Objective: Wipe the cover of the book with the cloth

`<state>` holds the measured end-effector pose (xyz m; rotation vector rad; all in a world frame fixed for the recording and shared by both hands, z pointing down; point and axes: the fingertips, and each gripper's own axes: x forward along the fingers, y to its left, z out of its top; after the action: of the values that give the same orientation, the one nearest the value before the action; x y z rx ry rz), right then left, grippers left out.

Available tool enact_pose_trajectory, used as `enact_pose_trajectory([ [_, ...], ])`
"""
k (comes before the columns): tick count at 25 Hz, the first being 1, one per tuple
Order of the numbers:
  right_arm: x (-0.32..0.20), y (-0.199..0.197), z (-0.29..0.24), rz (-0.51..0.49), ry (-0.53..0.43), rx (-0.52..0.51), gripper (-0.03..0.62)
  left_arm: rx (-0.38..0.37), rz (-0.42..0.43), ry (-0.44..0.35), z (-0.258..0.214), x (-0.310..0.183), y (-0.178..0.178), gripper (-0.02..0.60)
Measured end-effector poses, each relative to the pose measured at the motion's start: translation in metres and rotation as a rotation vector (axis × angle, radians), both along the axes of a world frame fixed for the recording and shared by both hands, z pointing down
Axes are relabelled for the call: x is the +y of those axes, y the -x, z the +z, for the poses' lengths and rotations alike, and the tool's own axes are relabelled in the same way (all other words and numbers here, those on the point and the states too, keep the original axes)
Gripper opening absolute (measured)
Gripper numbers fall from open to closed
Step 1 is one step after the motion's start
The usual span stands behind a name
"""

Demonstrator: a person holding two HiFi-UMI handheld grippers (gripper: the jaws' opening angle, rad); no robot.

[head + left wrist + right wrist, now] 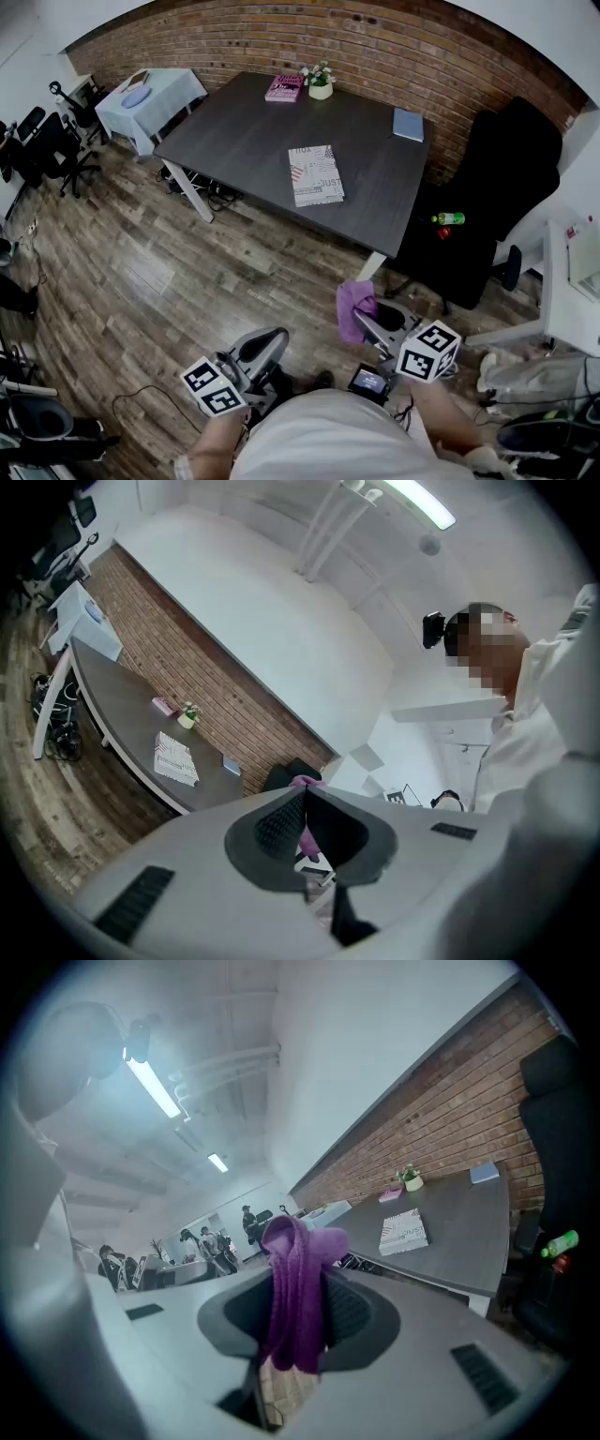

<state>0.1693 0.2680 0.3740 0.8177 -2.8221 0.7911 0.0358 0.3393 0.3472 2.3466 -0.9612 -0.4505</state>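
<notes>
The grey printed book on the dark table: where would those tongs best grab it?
The book lies flat and closed on the table, so only a thin edge can be pinched. Probably take its near short edge, coming in low from the table's front side.

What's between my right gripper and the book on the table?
Head view: wood floor, the table's white leg and bare tabletop separate the right gripper, shut on the purple cloth, from the book.

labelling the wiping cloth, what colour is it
Purple. The cloth shows best in the right gripper view.
</notes>
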Motion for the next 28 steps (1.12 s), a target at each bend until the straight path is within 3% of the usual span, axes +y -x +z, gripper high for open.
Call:
enact_pose_trajectory([
  [28,0.000,-0.021,-0.001,0.028,-0.002,0.018,0.120,-0.009,-0.042,0.014,0.000,0.013,-0.013,0.011],
])
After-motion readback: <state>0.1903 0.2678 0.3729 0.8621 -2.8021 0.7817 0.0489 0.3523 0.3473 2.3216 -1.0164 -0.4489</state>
